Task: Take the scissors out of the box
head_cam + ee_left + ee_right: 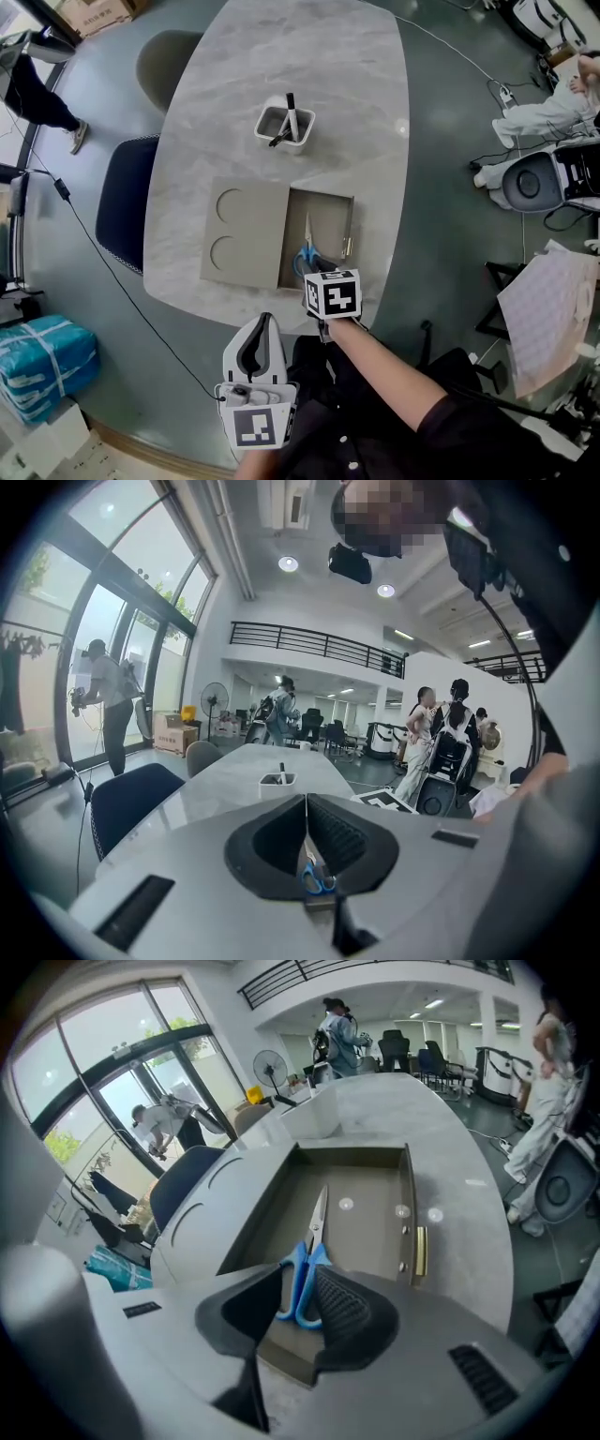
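Observation:
The scissors, with blue handles and their blades pointing away from me, lie flat in the open grey box near the table's front edge. The box's lid is folded out to the left. My right gripper points steeply down at the handle end. In the right gripper view its jaws stand apart on either side of the blue handles without squeezing them. My left gripper hangs low off the table by my body, its jaws closed with nothing held.
A white pen holder with dark pens stands beyond the box, mid-table. A dark blue chair is tucked at the table's left and a grey one further back. People and office chairs stand far off.

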The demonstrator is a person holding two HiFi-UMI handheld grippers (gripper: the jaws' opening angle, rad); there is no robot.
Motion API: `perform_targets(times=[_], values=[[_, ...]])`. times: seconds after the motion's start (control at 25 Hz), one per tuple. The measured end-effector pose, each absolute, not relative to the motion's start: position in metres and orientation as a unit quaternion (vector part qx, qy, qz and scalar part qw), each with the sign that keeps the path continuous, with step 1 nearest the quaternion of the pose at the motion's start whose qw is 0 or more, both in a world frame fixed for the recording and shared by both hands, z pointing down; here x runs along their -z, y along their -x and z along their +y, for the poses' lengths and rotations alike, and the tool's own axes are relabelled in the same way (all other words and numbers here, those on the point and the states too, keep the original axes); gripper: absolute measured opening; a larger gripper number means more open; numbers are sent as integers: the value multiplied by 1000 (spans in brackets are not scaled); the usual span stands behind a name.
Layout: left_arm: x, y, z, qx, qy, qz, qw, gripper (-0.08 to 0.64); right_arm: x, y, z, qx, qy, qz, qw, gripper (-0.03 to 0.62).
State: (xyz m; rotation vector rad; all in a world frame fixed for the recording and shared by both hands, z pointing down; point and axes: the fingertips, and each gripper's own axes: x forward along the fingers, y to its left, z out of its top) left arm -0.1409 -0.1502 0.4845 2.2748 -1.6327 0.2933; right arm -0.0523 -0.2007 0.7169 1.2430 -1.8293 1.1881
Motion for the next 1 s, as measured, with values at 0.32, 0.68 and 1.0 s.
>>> perform_targets(times=[0.32, 0.68, 1.0], values=[[-498, 146, -175, -105, -798, -570, 167, 17, -736, 60, -205, -466, -480, -651, 358, 152], [-502, 151, -192, -103, -798, -570, 168, 17, -738, 57, -204, -422, -510, -630, 406, 89], [-500, 153, -193, -102, -797, -572, 166, 17, -738, 54, -206, -434, -506, -634, 392, 83]])
